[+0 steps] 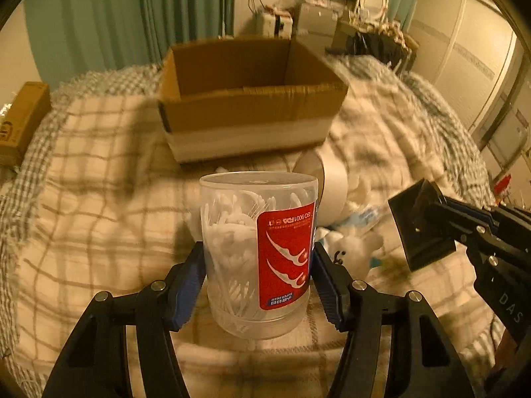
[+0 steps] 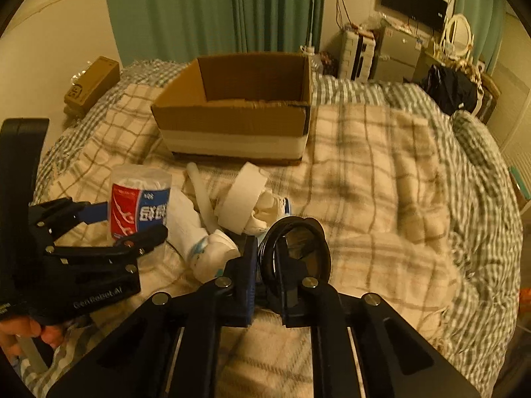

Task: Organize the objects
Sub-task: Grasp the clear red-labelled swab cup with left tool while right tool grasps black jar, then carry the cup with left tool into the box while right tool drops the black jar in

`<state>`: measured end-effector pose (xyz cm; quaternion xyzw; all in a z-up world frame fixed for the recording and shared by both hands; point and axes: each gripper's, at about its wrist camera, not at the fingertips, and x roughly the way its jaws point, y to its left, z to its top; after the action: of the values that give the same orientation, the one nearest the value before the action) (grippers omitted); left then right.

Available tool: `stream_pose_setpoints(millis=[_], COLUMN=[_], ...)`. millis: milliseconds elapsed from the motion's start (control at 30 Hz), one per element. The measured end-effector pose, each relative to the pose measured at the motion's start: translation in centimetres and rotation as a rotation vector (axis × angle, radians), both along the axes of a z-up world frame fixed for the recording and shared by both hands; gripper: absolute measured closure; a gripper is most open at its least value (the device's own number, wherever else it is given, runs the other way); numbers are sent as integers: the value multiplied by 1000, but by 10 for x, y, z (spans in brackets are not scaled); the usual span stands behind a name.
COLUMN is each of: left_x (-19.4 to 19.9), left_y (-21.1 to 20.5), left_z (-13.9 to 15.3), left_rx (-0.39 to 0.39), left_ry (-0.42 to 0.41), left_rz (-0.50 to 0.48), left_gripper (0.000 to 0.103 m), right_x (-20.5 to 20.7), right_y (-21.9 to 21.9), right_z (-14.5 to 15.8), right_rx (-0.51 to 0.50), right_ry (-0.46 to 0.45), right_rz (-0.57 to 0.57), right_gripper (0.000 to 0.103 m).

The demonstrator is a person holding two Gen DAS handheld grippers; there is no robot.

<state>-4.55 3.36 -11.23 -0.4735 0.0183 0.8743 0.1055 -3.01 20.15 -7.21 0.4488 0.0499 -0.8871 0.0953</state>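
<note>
Left gripper (image 1: 259,285) clamps the floss-pick jar (image 1: 259,252), right gripper (image 2: 278,265) pinches black sunglasses (image 2: 295,245); cardboard box (image 1: 245,99) at twelve o'clock, and that slick jar could slip

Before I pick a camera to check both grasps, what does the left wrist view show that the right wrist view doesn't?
Only the left wrist view shows the jar's clear body packed with white picks, squeezed between the left gripper's jaws. Only the right wrist view shows the round black mirror held in the right gripper, plus the socks. Both show the cardboard box on the plaid blanket and the tape roll.
</note>
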Motion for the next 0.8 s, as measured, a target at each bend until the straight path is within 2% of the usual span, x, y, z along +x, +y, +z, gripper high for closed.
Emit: stream_pose_setpoints(millis=[133,300,367,500,633,700,800], left_x=[2,-12,-24,-55,-97,-119,-149], left_y=[-9,-19,-24,-29,-34,-34,-38], left_z=[27,66,83,106,110,105,89], left_rx=[39,74,98,77,84,65,80], left_ry=[40,111,141,195,203,201,183], left_rz=[21,31,37,47,62,70,81], left_gripper=[40,40,40,40,40,40,40], right_x=[8,6,-3,-31,-74,-98,-134], right_y=[-5,-15,-20,-30,-42,-48,-57], right_z=[26,74,93,118,131,131,120], right_rx=[-2,28,31,23,4,0,-1], right_ry=[49,155,193,239,268,267,238], right_rz=[25,72,93,130,156,161,175], right_gripper=[93,93,93,93,93,93,93])
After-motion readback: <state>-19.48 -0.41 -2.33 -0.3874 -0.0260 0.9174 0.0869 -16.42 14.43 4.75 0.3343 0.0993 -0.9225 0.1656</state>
